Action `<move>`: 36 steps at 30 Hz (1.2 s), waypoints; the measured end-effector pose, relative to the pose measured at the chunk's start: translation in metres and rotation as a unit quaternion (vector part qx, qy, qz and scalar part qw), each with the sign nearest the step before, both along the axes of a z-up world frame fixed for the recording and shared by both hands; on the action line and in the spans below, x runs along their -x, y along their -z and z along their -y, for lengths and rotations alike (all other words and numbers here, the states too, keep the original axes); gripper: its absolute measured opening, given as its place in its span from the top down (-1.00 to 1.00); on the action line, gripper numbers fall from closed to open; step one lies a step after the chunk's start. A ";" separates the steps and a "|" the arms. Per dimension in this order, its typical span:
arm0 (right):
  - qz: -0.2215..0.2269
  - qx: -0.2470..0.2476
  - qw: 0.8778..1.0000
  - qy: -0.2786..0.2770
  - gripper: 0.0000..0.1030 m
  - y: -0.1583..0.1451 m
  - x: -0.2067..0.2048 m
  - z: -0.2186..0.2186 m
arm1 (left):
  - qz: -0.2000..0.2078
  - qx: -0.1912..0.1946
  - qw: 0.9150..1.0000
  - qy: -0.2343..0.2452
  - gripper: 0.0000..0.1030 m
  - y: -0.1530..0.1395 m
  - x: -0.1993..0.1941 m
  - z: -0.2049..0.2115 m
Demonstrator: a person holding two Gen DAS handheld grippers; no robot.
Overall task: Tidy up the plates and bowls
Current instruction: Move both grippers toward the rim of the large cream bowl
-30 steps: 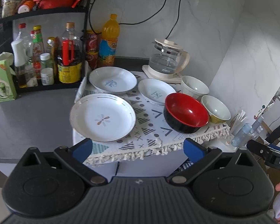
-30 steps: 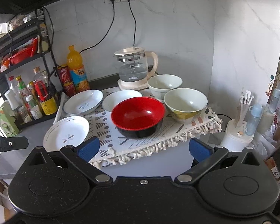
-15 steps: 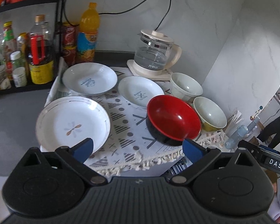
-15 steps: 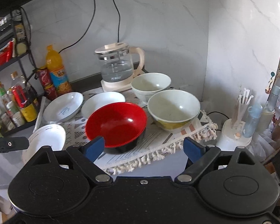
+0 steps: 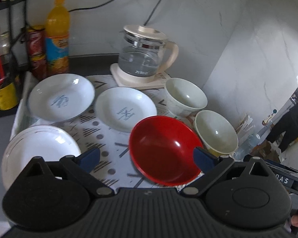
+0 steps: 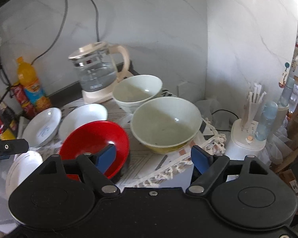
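Note:
On a patterned mat (image 5: pixel 109 138) lie three white plates: one at the front left (image 5: pixel 37 150), one at the back left (image 5: pixel 61 97), one in the middle (image 5: pixel 125 109). A red bowl (image 5: pixel 164 150) sits at the front, with a yellow-sided bowl (image 5: pixel 216 130) and a white bowl (image 5: pixel 185 97) to its right. My left gripper (image 5: pixel 147 155) hangs open just before the red bowl. My right gripper (image 6: pixel 155 156) is open too, in front of the gap between the red bowl (image 6: pixel 95 138) and the yellow-sided bowl (image 6: pixel 164 123). Behind those stands the white bowl (image 6: pixel 137 91).
A glass kettle (image 5: pixel 145 59) stands behind the dishes against the marble wall. Bottles and cans (image 5: pixel 56 35) fill the back left by a black rack. Right of the counter edge, a white holder with sticks (image 6: pixel 248 130) and blue bottles (image 6: pixel 267 123). A person (image 5: pixel 292 123) stands far right.
Both grippers have moved forward and to the right, closer to the bowls. The dishes look larger and sit further left in both views. Nothing was grasped.

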State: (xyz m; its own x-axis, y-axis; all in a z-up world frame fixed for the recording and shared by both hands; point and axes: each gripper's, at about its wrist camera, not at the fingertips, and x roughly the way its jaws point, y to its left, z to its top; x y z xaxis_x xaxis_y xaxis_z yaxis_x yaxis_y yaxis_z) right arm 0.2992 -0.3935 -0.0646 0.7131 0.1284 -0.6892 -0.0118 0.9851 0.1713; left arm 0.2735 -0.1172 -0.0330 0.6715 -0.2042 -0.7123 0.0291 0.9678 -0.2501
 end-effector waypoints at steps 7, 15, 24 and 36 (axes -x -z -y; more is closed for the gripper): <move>-0.027 0.001 0.999 0.041 -0.57 0.017 -0.034 0.017 | -0.008 0.000 0.999 0.038 -0.85 0.008 -0.048 0.024; -0.065 0.001 0.995 0.074 -0.53 0.043 -0.065 0.035 | -0.020 -0.003 0.996 0.083 -0.74 0.022 -0.101 0.058; -0.102 -0.010 0.991 0.087 -0.46 0.066 -0.087 0.040 | -0.043 -0.018 0.992 0.119 -0.72 0.044 -0.139 0.088; -0.139 -0.013 0.984 0.112 -0.23 0.088 -0.110 0.046 | -0.073 -0.015 0.984 0.163 -0.53 0.072 -0.186 0.114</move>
State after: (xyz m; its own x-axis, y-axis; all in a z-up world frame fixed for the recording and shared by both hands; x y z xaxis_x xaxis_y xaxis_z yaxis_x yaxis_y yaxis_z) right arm 0.4095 -0.4396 -0.1522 0.5107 0.0103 -0.8597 0.2552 0.9530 0.1630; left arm 0.4598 -0.2311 -0.1046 0.4637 -0.3698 -0.8051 0.3060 0.9197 -0.2461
